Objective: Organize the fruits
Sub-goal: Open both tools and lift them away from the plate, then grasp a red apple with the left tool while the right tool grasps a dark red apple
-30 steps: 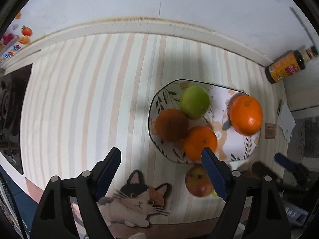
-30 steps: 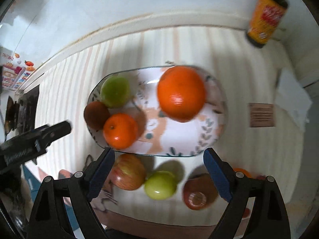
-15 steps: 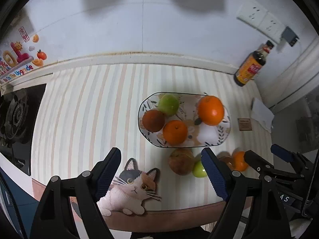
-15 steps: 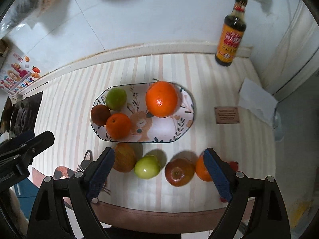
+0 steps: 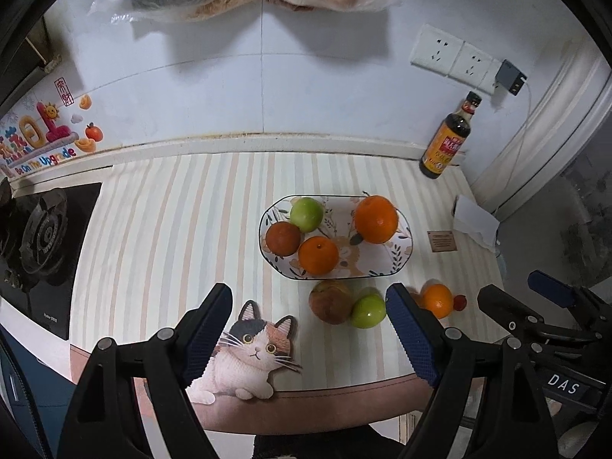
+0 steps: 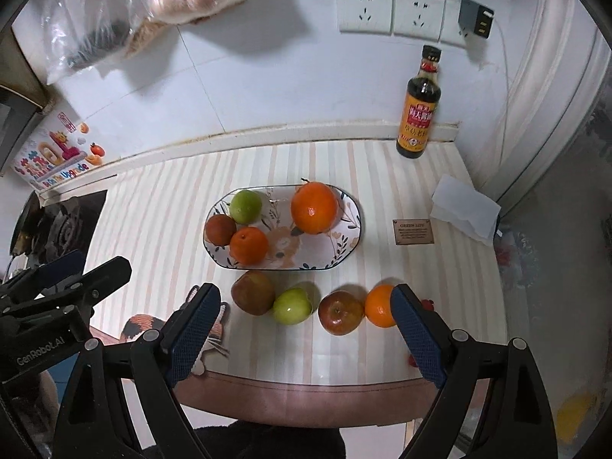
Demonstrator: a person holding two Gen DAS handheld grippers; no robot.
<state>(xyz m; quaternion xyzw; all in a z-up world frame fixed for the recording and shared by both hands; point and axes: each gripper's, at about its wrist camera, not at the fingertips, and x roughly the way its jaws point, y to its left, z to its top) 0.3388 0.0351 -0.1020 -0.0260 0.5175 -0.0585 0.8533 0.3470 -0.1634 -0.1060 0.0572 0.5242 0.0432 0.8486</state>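
Observation:
An oval patterned plate (image 5: 401, 256) (image 6: 346, 246) on the striped counter holds a large orange (image 5: 376, 219) (image 6: 314, 207), a small orange (image 5: 318, 254) (image 6: 248, 244), a green apple (image 5: 306, 214) (image 6: 246, 205) and a brown fruit (image 5: 283, 238) (image 6: 220, 229). In front of the plate lie a brownish apple (image 6: 253, 292), a green apple (image 6: 292, 305), a red apple (image 6: 340, 312) and a small orange (image 6: 378, 305). My left gripper (image 5: 310, 321) and my right gripper (image 6: 306, 323) hover open and empty high above the counter's front edge.
A soy sauce bottle (image 6: 419, 111) stands at the back right by the wall. A brown card (image 6: 413, 231) and a white tissue (image 6: 464, 208) lie to the right of the plate. A cat-shaped mat (image 5: 248, 359) lies front left, a gas stove (image 5: 38, 237) far left.
Both grippers rose and pulled back from the plate, so the whole counter and wall came into view. The fruits have not moved. Both stayed open.

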